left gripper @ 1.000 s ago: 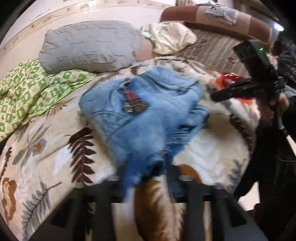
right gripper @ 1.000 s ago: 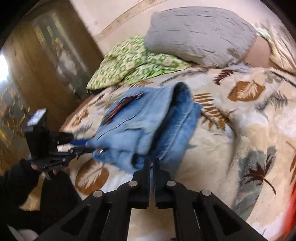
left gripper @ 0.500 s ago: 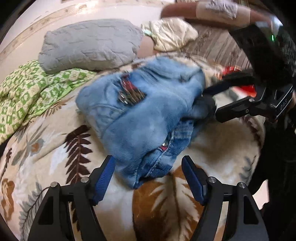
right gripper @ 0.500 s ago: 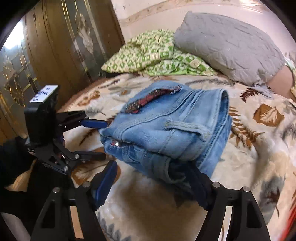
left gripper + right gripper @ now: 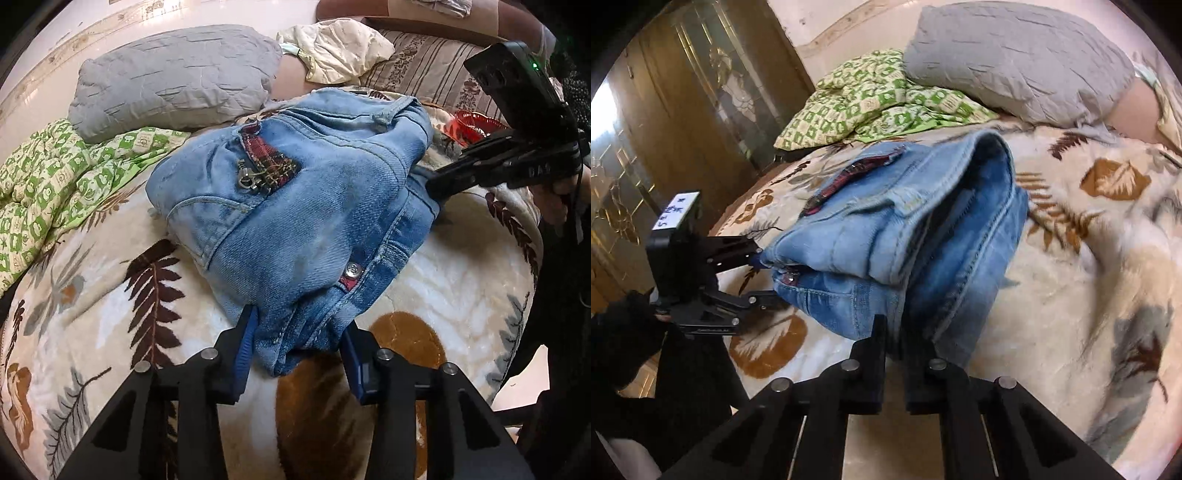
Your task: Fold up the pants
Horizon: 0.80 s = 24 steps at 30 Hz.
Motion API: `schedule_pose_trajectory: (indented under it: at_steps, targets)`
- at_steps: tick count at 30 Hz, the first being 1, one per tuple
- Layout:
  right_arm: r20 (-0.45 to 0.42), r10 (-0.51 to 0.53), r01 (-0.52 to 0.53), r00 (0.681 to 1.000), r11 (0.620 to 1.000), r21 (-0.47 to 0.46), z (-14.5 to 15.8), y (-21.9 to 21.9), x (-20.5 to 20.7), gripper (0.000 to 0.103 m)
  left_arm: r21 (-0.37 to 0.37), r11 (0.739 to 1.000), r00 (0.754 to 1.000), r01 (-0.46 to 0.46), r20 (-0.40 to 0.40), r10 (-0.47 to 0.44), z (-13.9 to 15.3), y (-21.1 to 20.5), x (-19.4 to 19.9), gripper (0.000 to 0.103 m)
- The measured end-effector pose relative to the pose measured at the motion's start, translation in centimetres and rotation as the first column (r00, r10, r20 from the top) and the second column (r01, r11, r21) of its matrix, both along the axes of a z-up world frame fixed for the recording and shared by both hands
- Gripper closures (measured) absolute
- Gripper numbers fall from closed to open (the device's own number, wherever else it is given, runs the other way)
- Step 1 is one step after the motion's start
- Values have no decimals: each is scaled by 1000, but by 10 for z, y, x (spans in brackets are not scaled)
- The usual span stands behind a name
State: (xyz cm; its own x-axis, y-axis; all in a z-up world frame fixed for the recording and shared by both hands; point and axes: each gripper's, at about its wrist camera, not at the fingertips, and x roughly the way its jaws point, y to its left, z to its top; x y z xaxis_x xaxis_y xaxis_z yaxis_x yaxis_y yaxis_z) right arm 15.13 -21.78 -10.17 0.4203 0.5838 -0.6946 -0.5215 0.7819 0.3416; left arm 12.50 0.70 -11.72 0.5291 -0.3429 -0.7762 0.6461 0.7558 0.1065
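Observation:
The light blue jeans [image 5: 314, 192] lie folded in a thick bundle on the leaf-patterned blanket [image 5: 110, 295]. A plaid patch with a zipper faces up. My left gripper [image 5: 297, 332] has the bundle's near edge between its blue pads. Its jaws are closing and the pads press into the denim. In the right wrist view the left gripper [image 5: 759, 269] grips the bundle's left end. My right gripper [image 5: 897, 332] is shut, pinching a denim fold at the near corner of the jeans [image 5: 886, 236]. In the left wrist view the right gripper [image 5: 432, 184] bites the bundle's right side.
A grey pillow [image 5: 173, 74] and a green checked quilt [image 5: 48, 184] lie at the head of the bed. A cream cloth [image 5: 340, 48] and a striped cushion [image 5: 424, 70] sit behind the jeans, beside something red [image 5: 469, 125]. A wooden wardrobe [image 5: 683, 110] stands left of the bed.
Half a second ago both grippers stood wide open around the bundle's edges. Both have now closed on the denim and moved in closer to the jeans.

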Motion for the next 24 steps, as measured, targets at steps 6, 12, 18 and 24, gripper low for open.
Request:
schedule_pose_trajectory:
  at_steps: [6, 12, 18, 24]
  targets:
    - [36, 2, -1, 999, 999, -41, 5, 3, -5, 95, 23, 1000, 1000, 4, 13, -4, 2, -3, 0, 56]
    - [71, -12, 15, 997, 999, -39, 34, -7, -15, 90, -29, 999, 996, 28, 85, -26, 39, 10, -21, 17]
    - [131, -129, 127, 983, 992, 23, 71, -29, 2, 11, -98, 991, 991, -89, 93, 98, 79, 30, 23, 15]
    - [131, -193, 179, 972, 978, 106, 95, -25, 39, 11, -162, 953, 966, -257, -57, 251, 86, 40, 105, 15]
